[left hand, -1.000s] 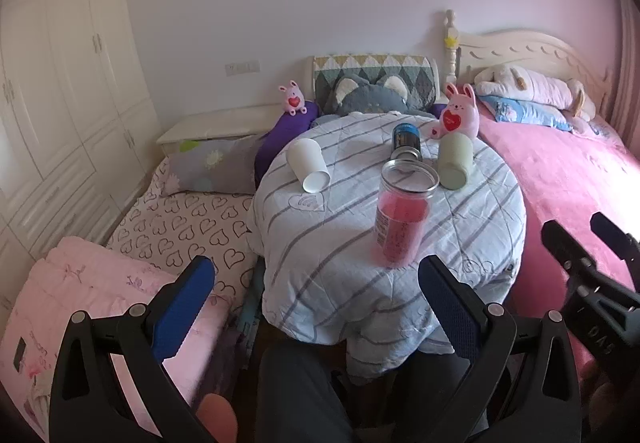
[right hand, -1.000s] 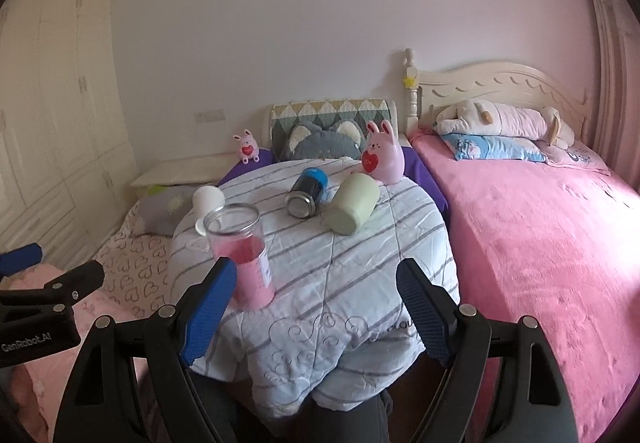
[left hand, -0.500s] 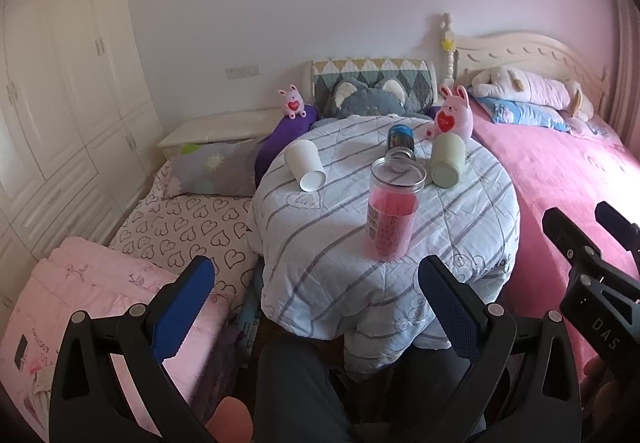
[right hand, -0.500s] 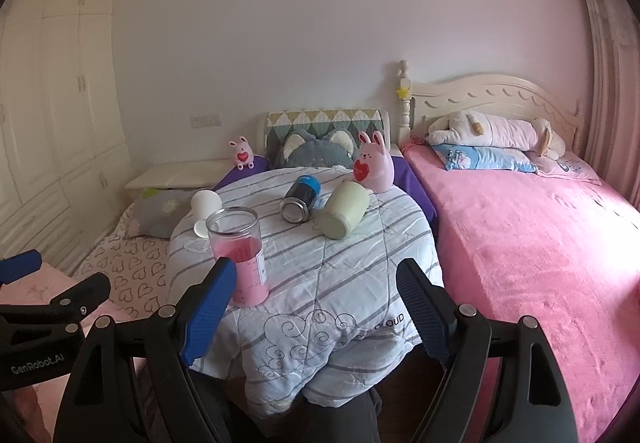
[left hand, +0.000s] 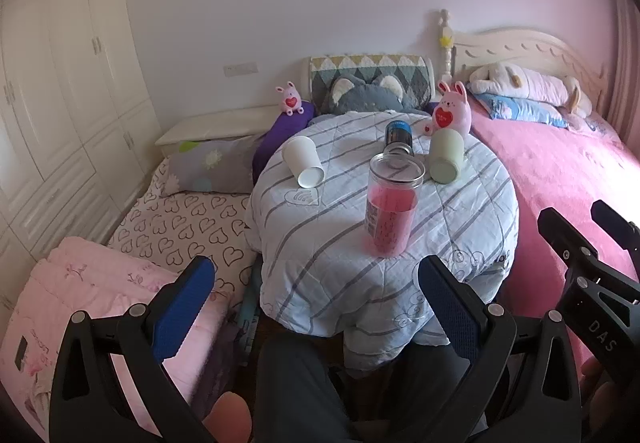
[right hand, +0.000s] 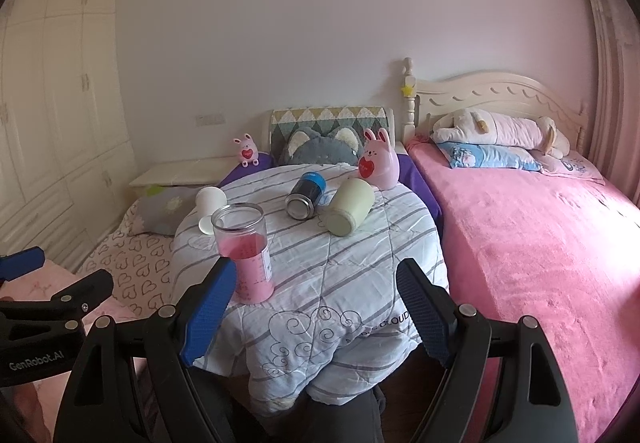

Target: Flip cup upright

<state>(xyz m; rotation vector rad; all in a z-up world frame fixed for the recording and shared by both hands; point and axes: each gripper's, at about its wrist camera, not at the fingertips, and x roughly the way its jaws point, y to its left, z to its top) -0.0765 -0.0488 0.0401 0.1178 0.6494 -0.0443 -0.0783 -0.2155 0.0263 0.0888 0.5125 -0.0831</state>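
Observation:
A white paper cup (left hand: 303,160) (right hand: 209,205) lies on its side at the left of a round table under a striped quilt (left hand: 460,219) (right hand: 360,243). A pale green cup (left hand: 445,156) (right hand: 350,212) lies on its side at the right, and a blue-topped metal can (left hand: 398,137) (right hand: 305,196) lies between them. A clear jar of pink liquid (left hand: 393,209) (right hand: 245,252) stands upright in front. My left gripper (left hand: 316,307) is open and empty, short of the table's near edge. My right gripper (right hand: 316,307) is open and empty, also short of the edge.
A pink rabbit toy (left hand: 450,115) (right hand: 378,161) stands behind the green cup. A pink bed (right hand: 540,243) lies right of the table, a heart-print mattress (left hand: 180,227) left of it. White wardrobes (left hand: 48,83) line the left wall. The person's knees show below.
Both grippers have pulled back a little and then steadied; the table looks slightly farther than one second ago. The cups, can and jar have not moved.

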